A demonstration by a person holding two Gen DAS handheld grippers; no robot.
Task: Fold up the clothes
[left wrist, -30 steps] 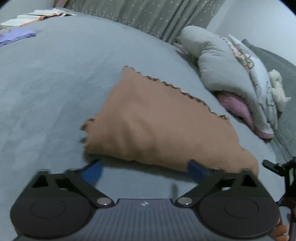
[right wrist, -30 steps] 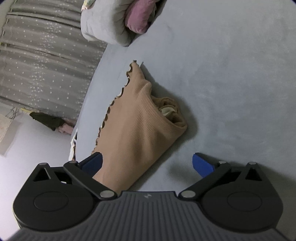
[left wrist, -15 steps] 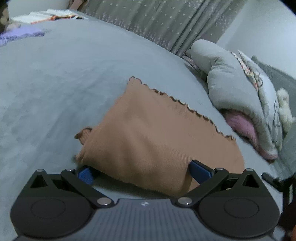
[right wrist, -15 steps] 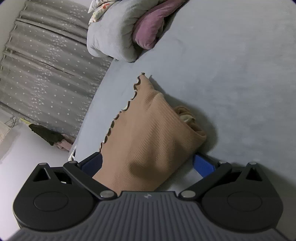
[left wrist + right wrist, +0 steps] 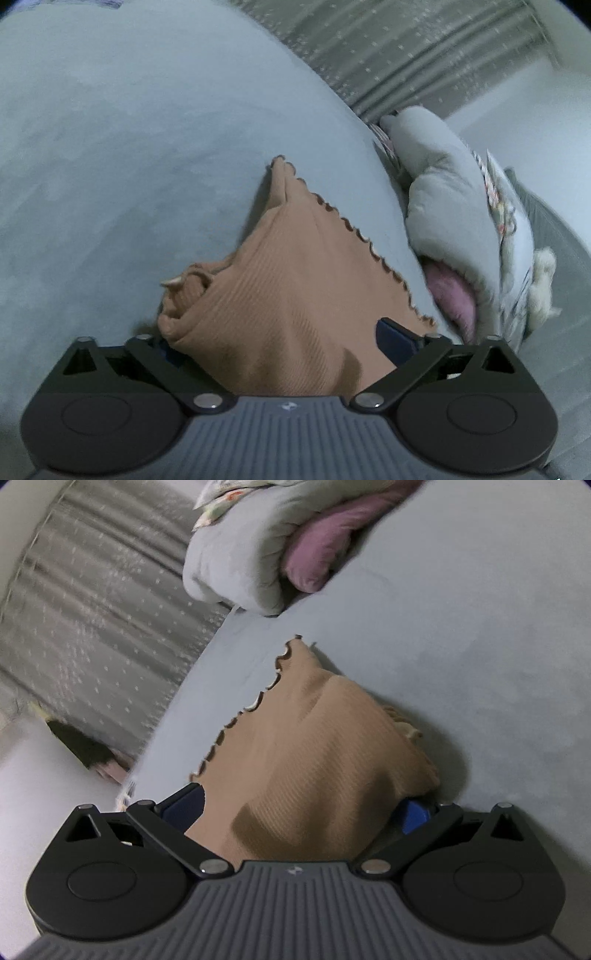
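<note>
- Left wrist view: our left gripper [image 5: 284,338] sat low, jaws spread wide around the folded tan top [image 5: 295,295] on the grey bedspread [image 5: 129,147].
- Our right gripper [image 5: 303,808] straddled the top [image 5: 314,757] too, jaws apart, tilted toward the duvet pile [image 5: 240,554].

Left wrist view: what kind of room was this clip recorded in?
Most likely a bedroom. The folded tan ribbed top lies on a wide grey bedspread, a bundled grey duvet with a pink lining is piled beside it, and long dotted grey curtains hang behind the bed.
</note>
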